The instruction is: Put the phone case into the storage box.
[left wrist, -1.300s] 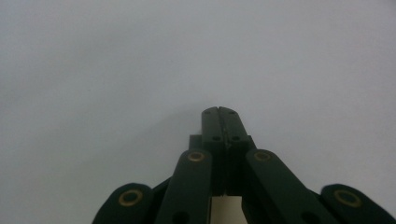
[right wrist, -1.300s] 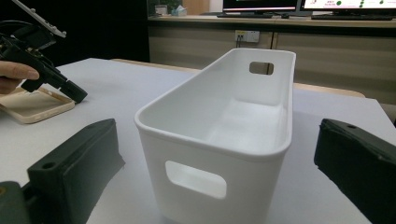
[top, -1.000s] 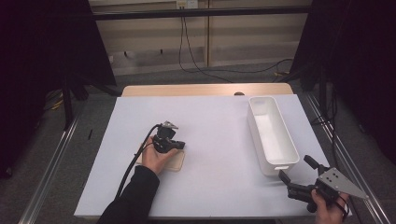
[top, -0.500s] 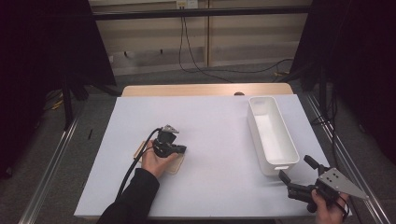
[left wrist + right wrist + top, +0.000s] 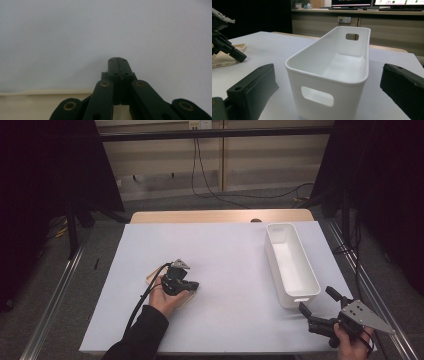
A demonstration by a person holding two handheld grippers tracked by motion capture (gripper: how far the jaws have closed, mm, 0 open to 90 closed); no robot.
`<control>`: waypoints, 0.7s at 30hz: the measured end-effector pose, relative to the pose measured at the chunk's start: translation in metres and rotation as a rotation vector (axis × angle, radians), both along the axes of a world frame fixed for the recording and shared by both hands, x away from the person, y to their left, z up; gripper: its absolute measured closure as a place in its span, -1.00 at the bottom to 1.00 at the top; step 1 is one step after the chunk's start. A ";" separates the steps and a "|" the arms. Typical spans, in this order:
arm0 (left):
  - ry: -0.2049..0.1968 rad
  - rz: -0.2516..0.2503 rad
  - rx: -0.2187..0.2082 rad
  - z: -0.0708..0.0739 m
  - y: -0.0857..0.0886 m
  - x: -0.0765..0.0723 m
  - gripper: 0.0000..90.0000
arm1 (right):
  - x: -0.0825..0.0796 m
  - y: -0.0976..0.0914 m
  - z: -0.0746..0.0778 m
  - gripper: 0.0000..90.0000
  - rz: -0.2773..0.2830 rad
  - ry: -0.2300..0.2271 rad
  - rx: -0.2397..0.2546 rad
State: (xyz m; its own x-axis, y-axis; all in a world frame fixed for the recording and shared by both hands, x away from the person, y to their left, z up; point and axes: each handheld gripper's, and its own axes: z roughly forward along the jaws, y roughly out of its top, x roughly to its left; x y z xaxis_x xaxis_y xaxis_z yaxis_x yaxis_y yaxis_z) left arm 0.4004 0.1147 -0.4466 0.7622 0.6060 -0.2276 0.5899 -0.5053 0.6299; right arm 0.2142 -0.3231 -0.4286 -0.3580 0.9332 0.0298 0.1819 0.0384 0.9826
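White table [image 5: 225, 255], left gripper [image 5: 192, 285] closed

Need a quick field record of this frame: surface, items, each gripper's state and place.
surface: white table top
bin: white bin, empty, at the right side, long axis running away from the person
flat item: beige flat piece under the left hand
left gripper: shut, nothing between the jaws, over the beige flat piece
right gripper: open, jaws on either side of the white bin's near end, not touching
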 end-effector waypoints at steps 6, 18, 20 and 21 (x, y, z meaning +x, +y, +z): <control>-0.002 0.000 -0.008 -0.001 0.003 -0.005 1.00 | 0.000 0.001 0.000 -1.00 0.004 0.000 0.000; 0.015 -0.008 -0.022 -0.001 0.014 -0.018 1.00 | -0.001 0.001 0.000 -1.00 0.004 -0.001 0.002; 0.025 -0.010 -0.033 -0.001 0.017 -0.020 1.00 | -0.001 0.001 0.000 -1.00 0.006 0.000 -0.002; 0.025 -0.009 -0.034 -0.001 0.018 -0.021 1.00 | -0.001 0.001 0.000 -1.00 0.005 0.000 -0.002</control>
State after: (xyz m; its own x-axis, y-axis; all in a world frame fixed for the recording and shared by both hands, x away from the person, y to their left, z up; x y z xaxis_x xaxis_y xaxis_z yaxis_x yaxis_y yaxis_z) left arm 0.3796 0.1328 -0.4477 0.7612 0.5910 -0.2671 0.6014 -0.4889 0.6319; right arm 0.2136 -0.3222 -0.4285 -0.3628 0.9314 0.0283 0.1817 0.0409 0.9825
